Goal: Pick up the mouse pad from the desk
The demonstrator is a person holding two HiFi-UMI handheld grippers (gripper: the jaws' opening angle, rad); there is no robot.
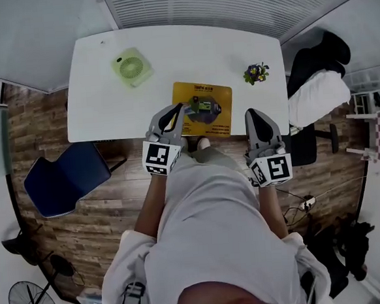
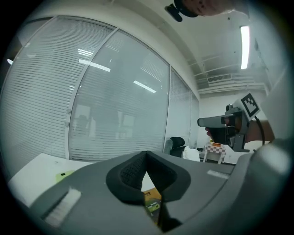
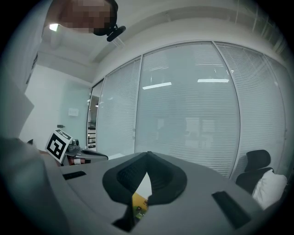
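Jaws of left gripper (image 1: 174, 111) and right gripper (image 1: 252, 115) were clenched empty; mouse pad (image 1: 221, 118) lay at 3 o'clock of the nearer left.

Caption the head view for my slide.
Left gripper and right gripper, both shut, near the yellow mouse pad on the white desk.

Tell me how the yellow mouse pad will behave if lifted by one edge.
The mouse pad lies thin and flat on the desk, so it will probably sag, floppy, from one edge. It looks light. Its near edge sits close to the desk's front, so it may slide out over it when pulled.
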